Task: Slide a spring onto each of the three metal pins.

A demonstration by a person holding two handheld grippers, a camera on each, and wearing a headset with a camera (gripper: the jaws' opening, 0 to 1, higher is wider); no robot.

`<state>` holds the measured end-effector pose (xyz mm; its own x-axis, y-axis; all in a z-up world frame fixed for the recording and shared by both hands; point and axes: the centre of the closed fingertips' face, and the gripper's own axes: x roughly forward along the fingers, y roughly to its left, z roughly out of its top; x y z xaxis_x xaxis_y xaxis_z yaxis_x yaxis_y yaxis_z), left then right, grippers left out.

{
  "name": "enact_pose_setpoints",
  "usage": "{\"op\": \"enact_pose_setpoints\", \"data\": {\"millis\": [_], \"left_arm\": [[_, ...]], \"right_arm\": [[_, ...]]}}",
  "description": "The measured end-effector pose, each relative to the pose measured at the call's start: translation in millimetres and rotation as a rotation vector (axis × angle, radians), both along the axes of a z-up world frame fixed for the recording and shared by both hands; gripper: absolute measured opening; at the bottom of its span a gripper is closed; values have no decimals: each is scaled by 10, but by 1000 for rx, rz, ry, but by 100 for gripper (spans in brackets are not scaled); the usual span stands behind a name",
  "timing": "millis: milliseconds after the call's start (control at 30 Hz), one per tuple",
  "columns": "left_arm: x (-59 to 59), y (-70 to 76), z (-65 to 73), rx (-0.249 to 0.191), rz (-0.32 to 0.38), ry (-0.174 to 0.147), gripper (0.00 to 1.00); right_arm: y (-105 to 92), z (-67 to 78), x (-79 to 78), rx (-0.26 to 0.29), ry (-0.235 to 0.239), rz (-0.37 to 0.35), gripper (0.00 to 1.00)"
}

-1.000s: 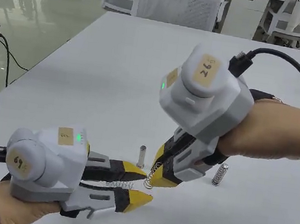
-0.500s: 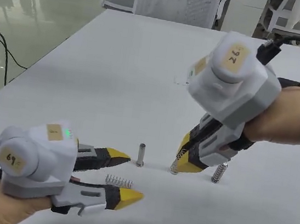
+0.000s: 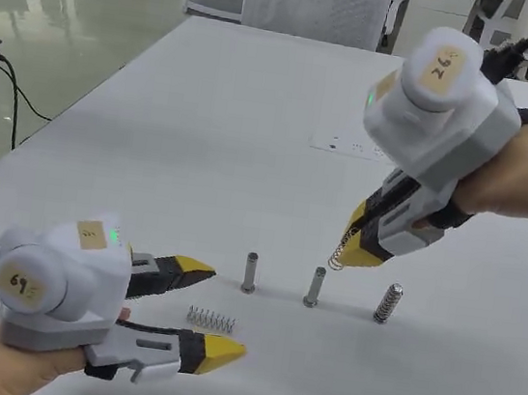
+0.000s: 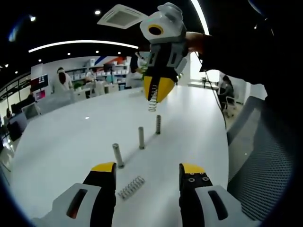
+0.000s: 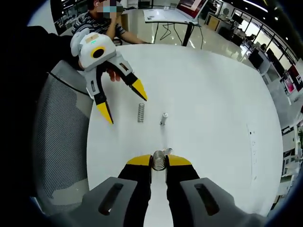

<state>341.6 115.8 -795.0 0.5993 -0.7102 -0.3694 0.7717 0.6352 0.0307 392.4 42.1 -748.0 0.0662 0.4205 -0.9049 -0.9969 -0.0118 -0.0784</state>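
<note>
At workbench (image 3: 208, 103): three pins (image 3: 315, 286); three springs (image 3: 210, 320)

Left gripper (image 3: 220, 310); right gripper (image 3: 353, 254); grey, yellow-tipped.

I work at a wide white table (image 3: 208, 103). Beyond it lie a glossy pale floor (image 3: 65, 6) and a white mesh chair (image 3: 313, 9); strip lights (image 4: 75, 43) glow overhead.

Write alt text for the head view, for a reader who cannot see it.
The right tongs hold a spring near the top of the middle pin, one of three upright pins on a white table. The right pin already carries a fitted spring; the left pin is bare. The left tongs are open beside a loose spring lying flat.
</note>
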Motion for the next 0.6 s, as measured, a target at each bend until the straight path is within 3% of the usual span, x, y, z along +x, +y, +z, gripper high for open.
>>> {"op": "enact_pose_setpoints", "data": {"millis": [267,600], "left_arm": [[-8,6,-12,1,4,7,50],[-19,-11,-10,1,-2,10,52]], "right_arm": [[40,-226,160,-47,9,-3,8],[58,-329,177,-70,16,-10,8]]}}
